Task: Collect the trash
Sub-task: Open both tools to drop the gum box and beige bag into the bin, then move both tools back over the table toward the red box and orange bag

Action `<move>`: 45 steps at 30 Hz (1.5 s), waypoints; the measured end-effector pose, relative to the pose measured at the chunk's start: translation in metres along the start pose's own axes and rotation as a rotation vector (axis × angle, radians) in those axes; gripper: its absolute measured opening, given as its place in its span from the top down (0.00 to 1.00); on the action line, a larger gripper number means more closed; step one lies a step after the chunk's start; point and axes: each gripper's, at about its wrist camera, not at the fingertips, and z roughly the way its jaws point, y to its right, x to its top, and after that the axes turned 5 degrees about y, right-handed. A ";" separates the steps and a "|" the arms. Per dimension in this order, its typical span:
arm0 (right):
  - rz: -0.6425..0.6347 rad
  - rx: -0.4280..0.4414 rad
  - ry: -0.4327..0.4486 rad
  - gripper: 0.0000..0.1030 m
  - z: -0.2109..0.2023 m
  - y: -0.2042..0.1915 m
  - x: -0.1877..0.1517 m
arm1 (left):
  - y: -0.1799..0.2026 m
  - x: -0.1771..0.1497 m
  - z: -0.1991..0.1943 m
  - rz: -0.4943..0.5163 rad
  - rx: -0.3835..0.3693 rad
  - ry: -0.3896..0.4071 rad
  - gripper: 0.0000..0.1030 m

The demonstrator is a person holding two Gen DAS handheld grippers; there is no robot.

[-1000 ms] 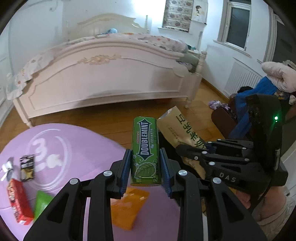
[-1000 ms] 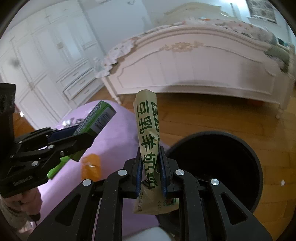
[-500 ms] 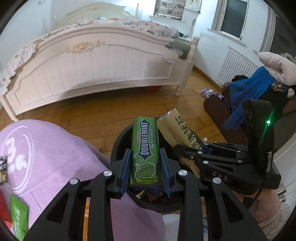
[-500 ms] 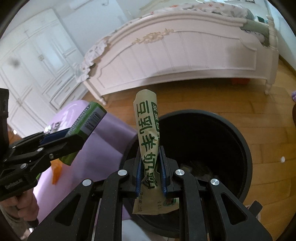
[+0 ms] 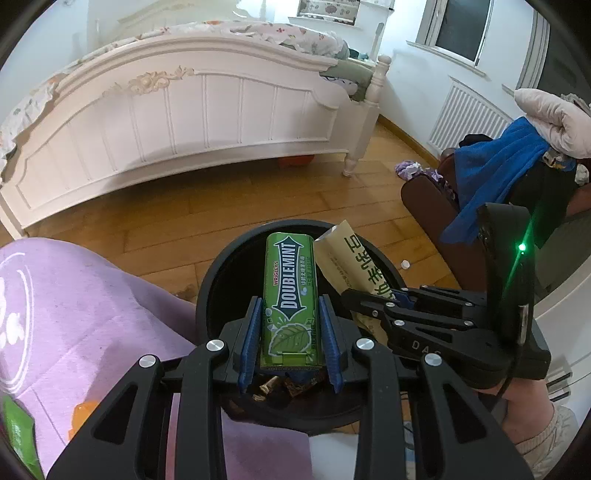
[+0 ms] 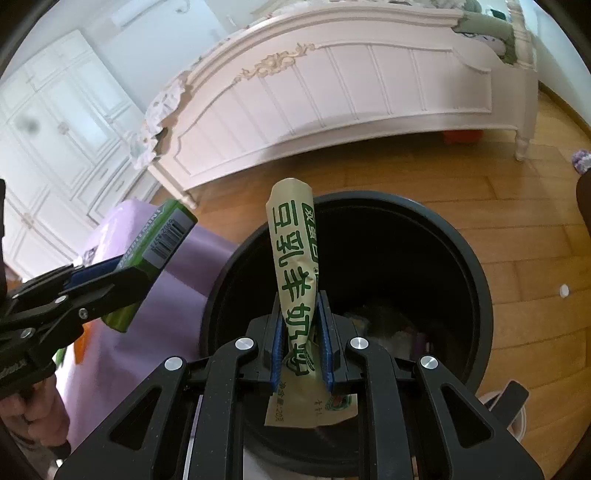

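Between the left gripper's (image 5: 291, 334) blue pads sits a stiff, light green Doublemint gum box (image 5: 290, 300), pinched at its lower sides; beside it, the right gripper (image 6: 302, 347) squeezes a soft crinkly beige sachet (image 6: 297, 291) mid-length, both above the round black bin (image 6: 476, 295).

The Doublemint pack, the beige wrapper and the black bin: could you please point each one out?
Doublemint pack (image 5: 290, 295): left wrist view, front label.
Beige wrapper (image 6: 293, 266): right wrist view, printed middle.
Black bin (image 6: 476, 280): right wrist view, right rim.

White bed (image 5: 192, 107), wooden floor (image 5: 221, 218), purple rug (image 5: 74, 295), window (image 5: 461, 26), radiator (image 5: 469, 118)
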 end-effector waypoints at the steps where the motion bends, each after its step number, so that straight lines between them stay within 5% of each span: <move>1: 0.002 0.000 -0.001 0.83 0.000 0.001 -0.001 | 0.000 0.000 0.002 0.001 -0.001 -0.003 0.70; 9: 0.015 -0.018 -0.005 0.83 0.001 0.007 -0.003 | 0.004 0.002 0.004 0.012 0.012 0.011 0.68; 11: 0.016 -0.024 -0.003 0.67 0.002 0.007 -0.002 | 0.007 0.003 0.001 0.015 0.009 0.025 0.68; 13: 0.029 -0.032 0.013 0.33 0.000 0.005 -0.002 | 0.007 0.004 -0.001 0.020 0.012 0.029 0.67; 14: 0.042 -0.033 0.028 0.29 -0.003 0.005 -0.002 | 0.007 0.004 -0.002 0.023 0.012 0.031 0.64; 17: 0.050 -0.034 0.027 0.28 -0.004 0.004 -0.001 | 0.007 0.004 -0.007 0.030 0.028 0.045 0.50; 24: 0.031 -0.026 0.041 0.28 -0.012 -0.009 0.001 | 0.000 0.003 -0.031 0.026 0.054 0.105 0.37; 35: -0.056 0.012 0.059 0.28 -0.023 -0.061 0.005 | -0.032 -0.010 -0.080 -0.037 0.133 0.180 0.33; 45: -0.186 0.069 0.043 0.28 -0.019 -0.131 0.003 | -0.113 -0.041 -0.126 -0.242 0.256 0.206 0.26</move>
